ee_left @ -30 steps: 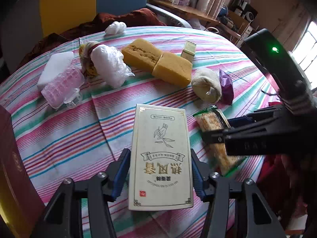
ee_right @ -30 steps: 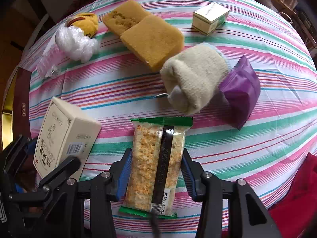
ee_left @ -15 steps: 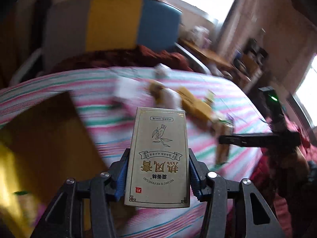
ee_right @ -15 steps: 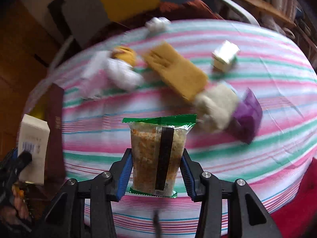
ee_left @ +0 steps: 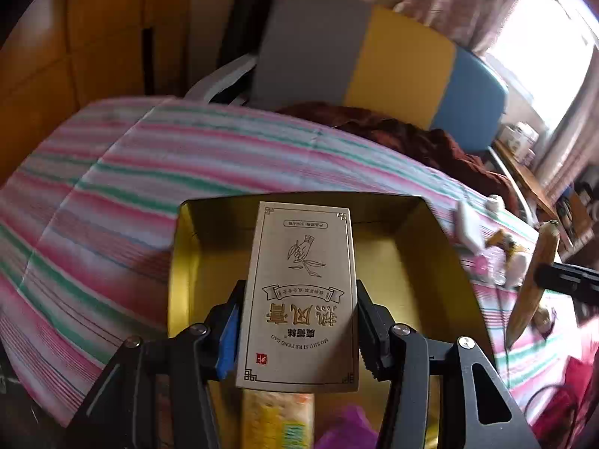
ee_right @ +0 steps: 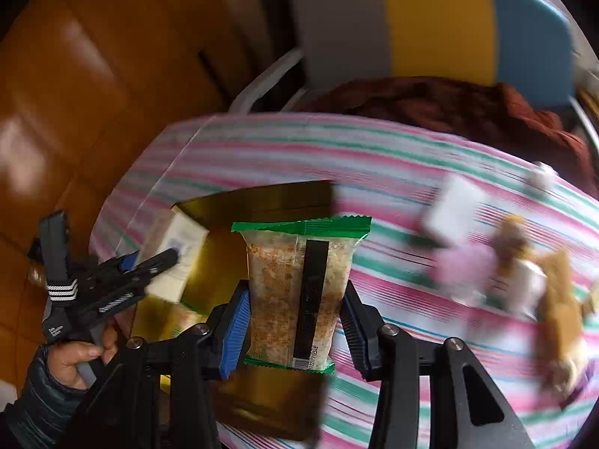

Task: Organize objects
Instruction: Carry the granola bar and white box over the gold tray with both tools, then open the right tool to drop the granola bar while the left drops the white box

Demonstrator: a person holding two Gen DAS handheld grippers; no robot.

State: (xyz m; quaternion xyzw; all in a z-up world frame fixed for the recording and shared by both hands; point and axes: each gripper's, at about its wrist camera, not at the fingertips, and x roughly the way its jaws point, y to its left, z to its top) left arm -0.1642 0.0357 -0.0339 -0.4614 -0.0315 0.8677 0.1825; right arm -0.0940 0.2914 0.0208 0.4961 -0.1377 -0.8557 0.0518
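Note:
My left gripper [ee_left: 297, 333] is shut on a cream carton with gold lettering [ee_left: 299, 292], held above the open gold-lined box [ee_left: 423, 262] on the striped tablecloth. A cracker packet [ee_left: 277, 419] and something purple [ee_left: 344, 430] lie in the box under the carton. In the right wrist view my right gripper [ee_right: 295, 321] is shut on a clear cracker packet with green ends [ee_right: 299, 295], just over the same gold-lined box [ee_right: 269, 202]. At the left of that view, the left gripper [ee_right: 149, 262] holds the cream carton [ee_right: 174, 258] over the box.
Blurred loose objects lie on the striped cloth to the right: a white block [ee_right: 455, 211], a pink piece [ee_right: 466, 269] and yellow sponges [ee_right: 561, 299]. A chair with grey, yellow and blue panels [ee_left: 404, 60] stands behind the table, dark red cloth [ee_left: 411, 138] on it. A hand [ee_right: 80, 359] grips the left tool.
Both grippers swung left from the scattered objects to the gold-lined box, each still carrying its item. The carton and the cracker packet were lifted off the cloth.

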